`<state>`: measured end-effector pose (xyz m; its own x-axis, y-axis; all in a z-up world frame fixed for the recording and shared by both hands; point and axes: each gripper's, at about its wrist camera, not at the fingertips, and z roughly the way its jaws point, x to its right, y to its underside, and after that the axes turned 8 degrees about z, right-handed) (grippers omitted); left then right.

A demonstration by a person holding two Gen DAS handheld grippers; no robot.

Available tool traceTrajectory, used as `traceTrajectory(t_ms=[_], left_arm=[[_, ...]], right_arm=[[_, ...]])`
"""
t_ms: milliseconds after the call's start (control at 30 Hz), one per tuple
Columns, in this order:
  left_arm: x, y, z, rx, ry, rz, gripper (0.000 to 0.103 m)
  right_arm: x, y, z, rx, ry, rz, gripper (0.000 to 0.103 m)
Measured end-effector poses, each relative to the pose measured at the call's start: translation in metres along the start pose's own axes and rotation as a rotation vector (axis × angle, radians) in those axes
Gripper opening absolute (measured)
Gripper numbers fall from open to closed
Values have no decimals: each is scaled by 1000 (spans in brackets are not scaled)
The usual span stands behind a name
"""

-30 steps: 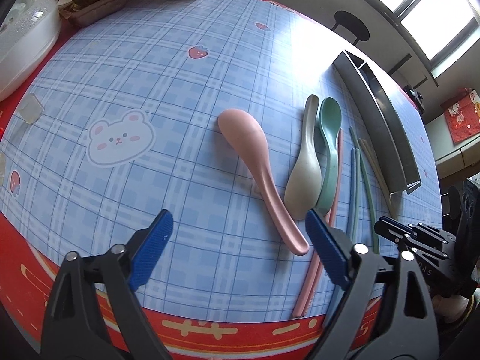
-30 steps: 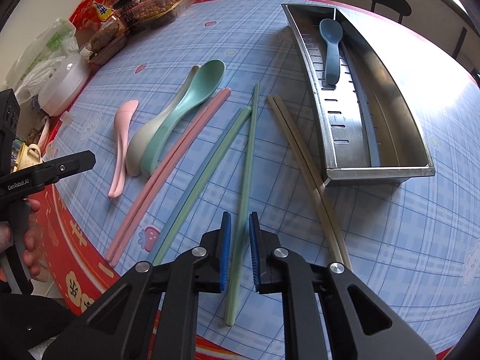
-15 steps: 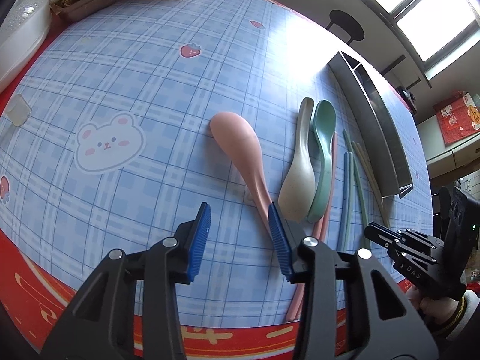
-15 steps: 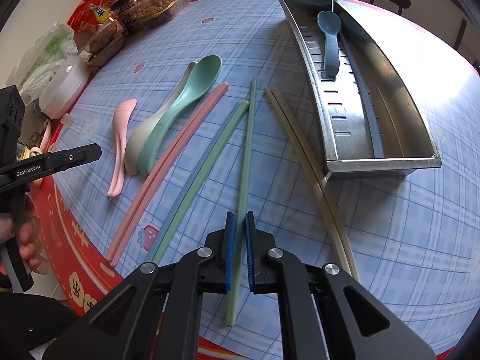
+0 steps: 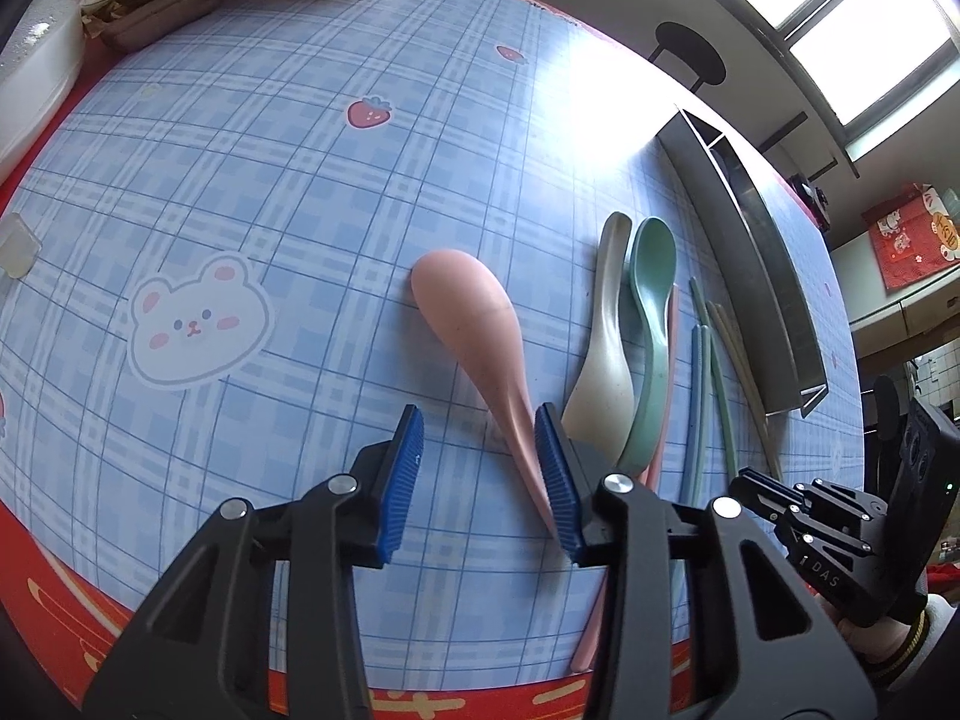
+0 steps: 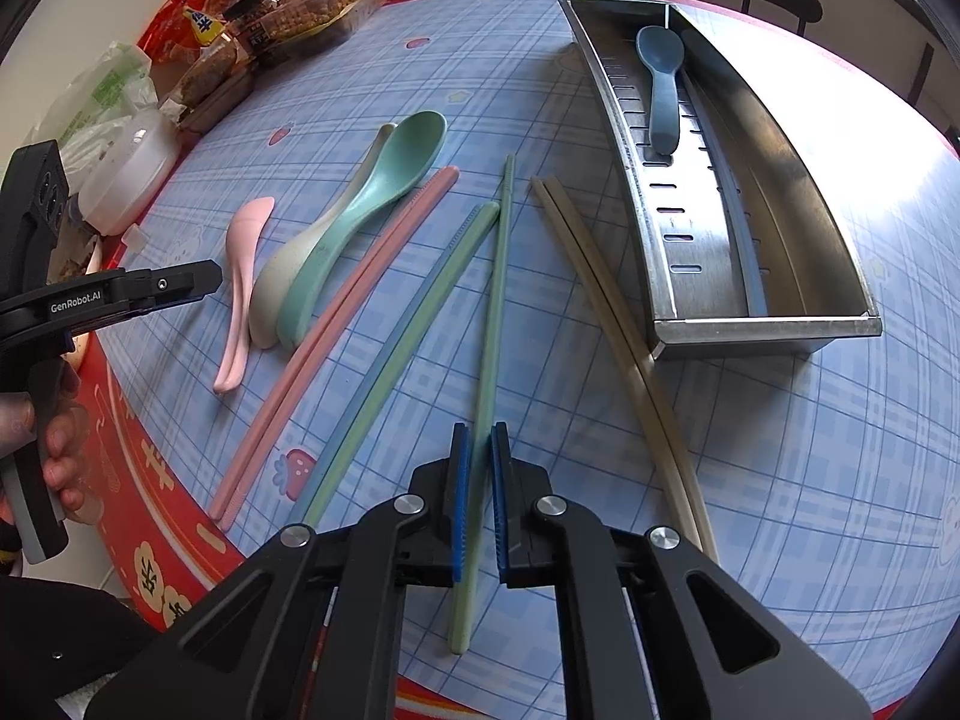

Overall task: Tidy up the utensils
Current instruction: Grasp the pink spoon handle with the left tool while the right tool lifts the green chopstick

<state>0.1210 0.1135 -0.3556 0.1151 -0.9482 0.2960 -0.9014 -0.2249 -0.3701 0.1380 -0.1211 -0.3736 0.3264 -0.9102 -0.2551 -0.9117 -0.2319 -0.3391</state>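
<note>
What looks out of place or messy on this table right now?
Nothing is spilled or broken. The oddity is the mixed green and blue chopsticks: one green chopstick lies alone, splayed away from a green-and-blue pair, while the pink chopsticks and beige chopsticks lie paired. Only the blue spoon sits in the steel tray.

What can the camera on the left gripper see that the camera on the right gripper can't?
Only the left wrist view shows the bear picture on the tablecloth and the left hand-held gripper from behind, its jaws around the pink spoon handle with a gap on one side.

Only the right wrist view shows the inside of the metal tray, with a blue spoon in it, and the right hand-held gripper shut on a green chopstick.

Both show the pink spoon, green spoon, beige spoon, chopsticks and tray.
</note>
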Motion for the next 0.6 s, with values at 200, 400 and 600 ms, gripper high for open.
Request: traceTrajectory(t_ms=[200, 400, 600], left_arm=[[1, -9, 8, -1, 11, -4, 40], [7, -15, 16, 2, 8, 9, 40], [11, -19, 20, 6, -2, 24, 40]], right_arm=[[0, 1, 0, 1, 0, -3, 8], [-1, 1, 0, 3, 0, -3, 8], [0, 1, 0, 4, -1, -2, 8]])
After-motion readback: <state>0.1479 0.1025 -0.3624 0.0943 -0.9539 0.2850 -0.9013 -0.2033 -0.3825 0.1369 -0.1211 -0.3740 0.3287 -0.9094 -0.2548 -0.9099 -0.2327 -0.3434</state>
